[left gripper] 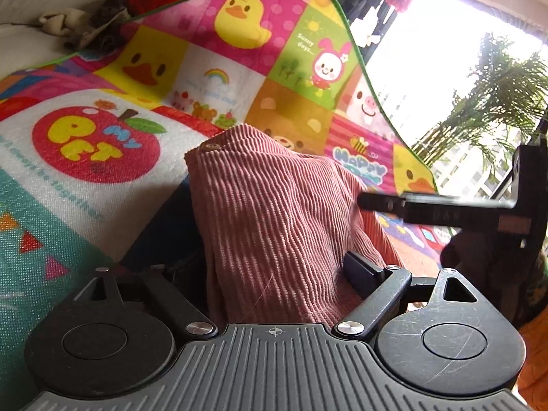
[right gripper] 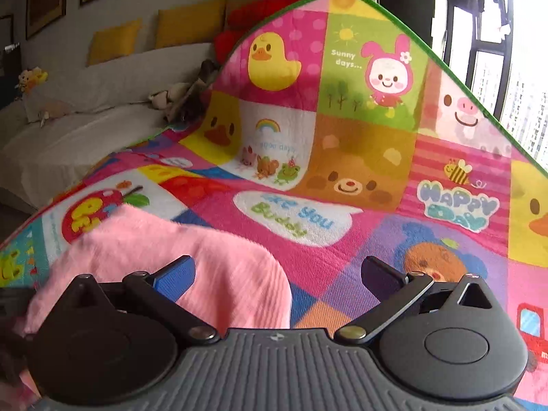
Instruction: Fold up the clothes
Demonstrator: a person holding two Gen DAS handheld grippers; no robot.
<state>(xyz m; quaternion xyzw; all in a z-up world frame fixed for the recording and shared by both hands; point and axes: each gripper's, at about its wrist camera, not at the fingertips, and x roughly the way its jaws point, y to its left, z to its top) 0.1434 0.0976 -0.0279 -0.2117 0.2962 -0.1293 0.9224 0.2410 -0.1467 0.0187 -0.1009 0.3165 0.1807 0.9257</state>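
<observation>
The pink corduroy garment (left gripper: 274, 226) lies bunched between the spread, released left tongs (left gripper: 274, 270), while the right tongs (right gripper: 277, 270) stand released just beside it.

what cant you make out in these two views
- Left wrist view: the pink corduroy garment buries the left finger of the left gripper.
- Same view: the right gripper is motion-blurred.
- Right wrist view: the garment is cut off at the lower left edge.

Pink ribbed garment (left gripper: 274, 226) lies bunched on mat.
</observation>
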